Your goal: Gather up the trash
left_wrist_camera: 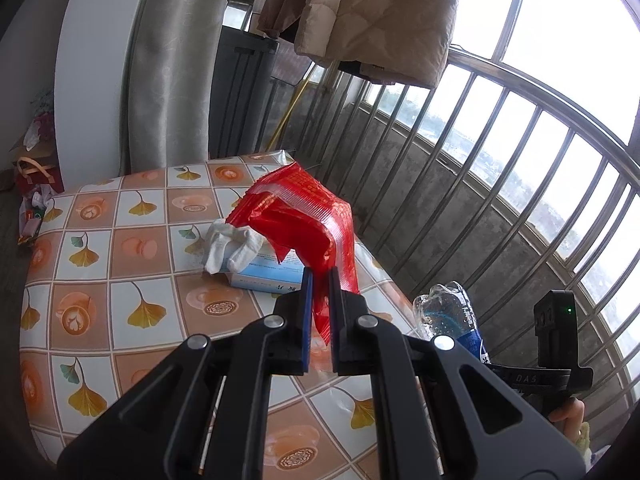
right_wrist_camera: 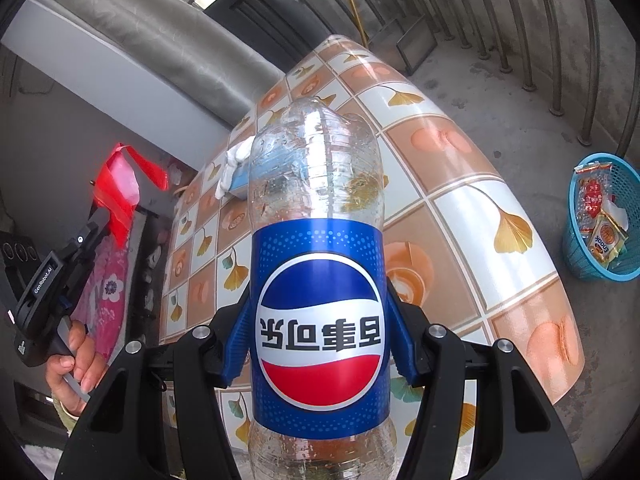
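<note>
The left hand-held gripper (left_wrist_camera: 319,280) pinches a red wrapper (left_wrist_camera: 304,216); the right hand-held gripper (right_wrist_camera: 320,320) clamps a Pepsi bottle (right_wrist_camera: 318,320), blue basket (right_wrist_camera: 624,216) at three o'clock.

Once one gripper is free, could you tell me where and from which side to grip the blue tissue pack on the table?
Grip the tissue pack across its two long sides near the bare blue end, coming straight down from above. It lies flat on the table, and white tissue bunches out at the other end, so a top-down pinch across its width looks safest.

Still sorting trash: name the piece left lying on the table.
The tissue, white, lying on the blue box; the red wrapper and bottle are each held in tongs.
</note>
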Motion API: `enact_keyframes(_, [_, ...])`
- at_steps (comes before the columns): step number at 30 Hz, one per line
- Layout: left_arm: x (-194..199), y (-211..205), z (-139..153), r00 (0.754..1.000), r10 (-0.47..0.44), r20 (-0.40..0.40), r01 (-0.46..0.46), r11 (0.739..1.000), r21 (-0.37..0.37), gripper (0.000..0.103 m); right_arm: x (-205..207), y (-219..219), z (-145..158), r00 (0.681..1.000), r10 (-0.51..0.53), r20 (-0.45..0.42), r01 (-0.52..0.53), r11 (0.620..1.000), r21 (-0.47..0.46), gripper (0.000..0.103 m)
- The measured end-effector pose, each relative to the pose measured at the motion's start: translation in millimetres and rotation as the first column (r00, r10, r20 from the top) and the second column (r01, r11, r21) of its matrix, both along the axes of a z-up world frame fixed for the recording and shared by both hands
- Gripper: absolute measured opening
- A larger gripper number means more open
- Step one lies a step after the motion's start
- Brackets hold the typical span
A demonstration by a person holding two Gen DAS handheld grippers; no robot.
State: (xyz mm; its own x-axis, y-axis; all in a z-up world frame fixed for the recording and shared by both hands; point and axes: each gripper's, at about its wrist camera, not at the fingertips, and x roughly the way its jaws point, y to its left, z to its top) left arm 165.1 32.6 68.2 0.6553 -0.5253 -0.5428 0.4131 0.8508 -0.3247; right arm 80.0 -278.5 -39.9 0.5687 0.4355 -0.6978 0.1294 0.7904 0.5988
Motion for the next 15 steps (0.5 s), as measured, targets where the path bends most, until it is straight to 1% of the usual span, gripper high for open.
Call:
enact_keyframes(5, [-1, -10, 3, 1.000, -0.021, 0.008, 0.021, 1.000, 0.002, 0.005, -6, -12, 6, 0.999, -0.031, 0.018, 0.031, 1.000, 0.006, 0.057])
enact_keyframes(15, [0, -38, 7, 0.997, -0.075, 0.017, 0.075, 0.997, 0.007, 0.005, -25, -53, 12, 0.991, -0.128, 0.041, 0.127, 0.991, 0.033, 0.057])
